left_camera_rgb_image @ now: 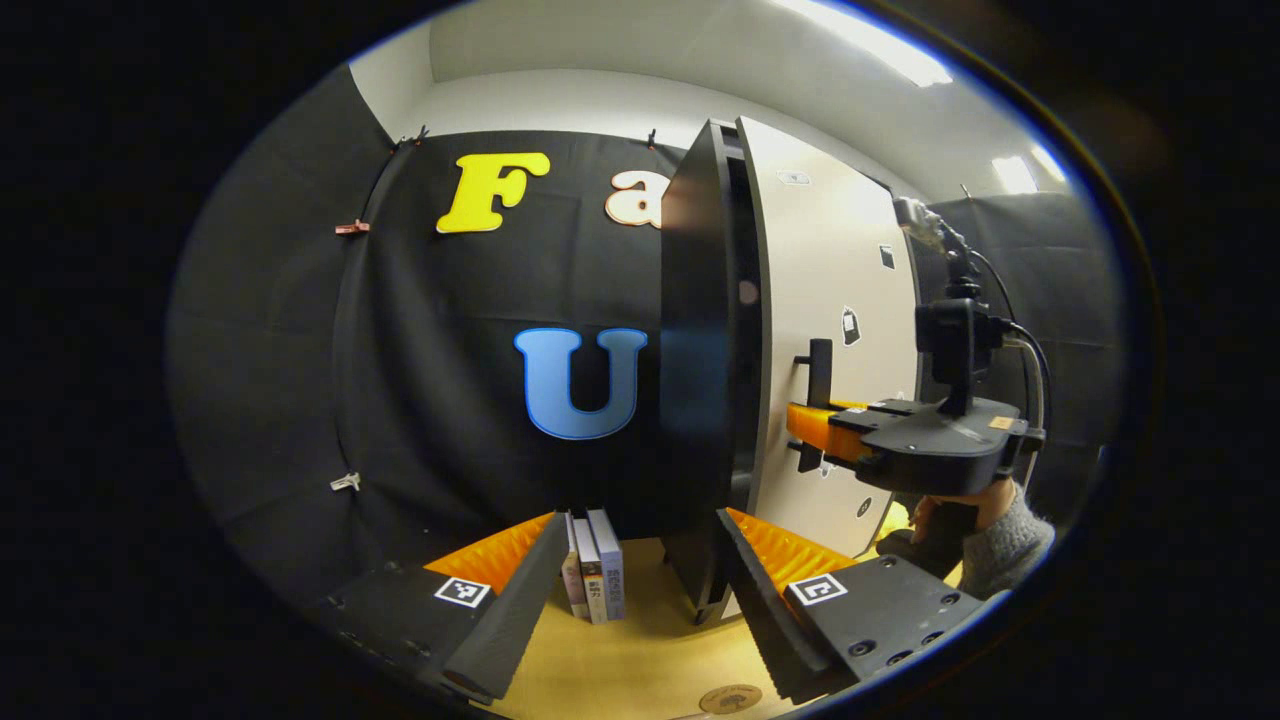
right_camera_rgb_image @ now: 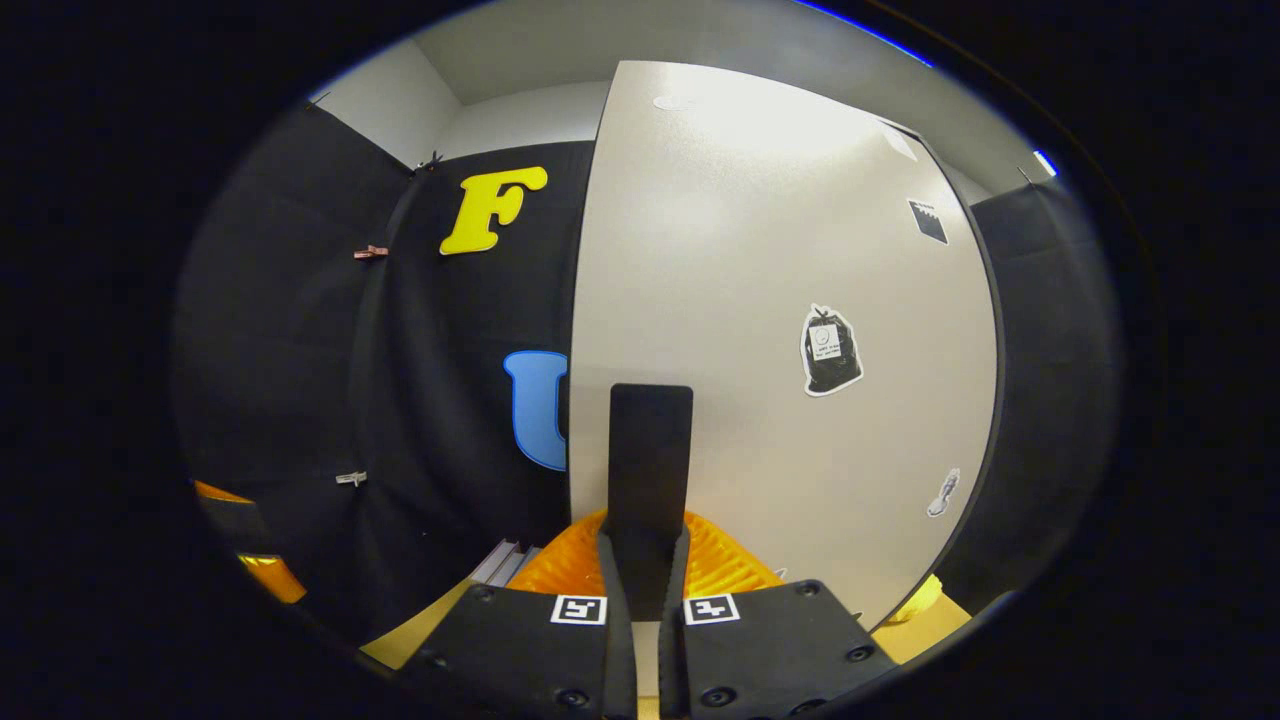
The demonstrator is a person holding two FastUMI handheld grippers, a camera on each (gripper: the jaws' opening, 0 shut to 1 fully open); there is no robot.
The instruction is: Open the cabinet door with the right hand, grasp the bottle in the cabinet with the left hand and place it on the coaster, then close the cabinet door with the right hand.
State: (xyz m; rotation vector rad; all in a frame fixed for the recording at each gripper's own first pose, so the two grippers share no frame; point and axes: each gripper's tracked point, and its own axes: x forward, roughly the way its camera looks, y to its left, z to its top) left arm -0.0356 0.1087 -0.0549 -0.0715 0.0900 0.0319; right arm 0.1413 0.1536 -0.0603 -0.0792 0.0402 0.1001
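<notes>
A pale wooden table (left_camera_rgb_image: 650, 640) stands in a booth draped in black cloth, with the cabinet (left_camera_rgb_image: 700, 400) upright on it. Left of the cabinet stand a few books (left_camera_rgb_image: 592, 565); a round coaster (left_camera_rgb_image: 730, 699) lies in front. The left gripper (left_camera_rgb_image: 640, 580) is spread wide, holding nothing. The right gripper (right_camera_rgb_image: 645, 590) pinches the door handle (right_camera_rgb_image: 650, 470) on the cabinet door (right_camera_rgb_image: 770, 330), narrow. The bottle's place cannot be told.

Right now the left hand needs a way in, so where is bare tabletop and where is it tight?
Bare tabletop lies between the jaws of the left gripper, bordered by the books behind, the cabinet corner on the right and the coaster nearest. Tight at the door: the right gripper grips its handle.
</notes>
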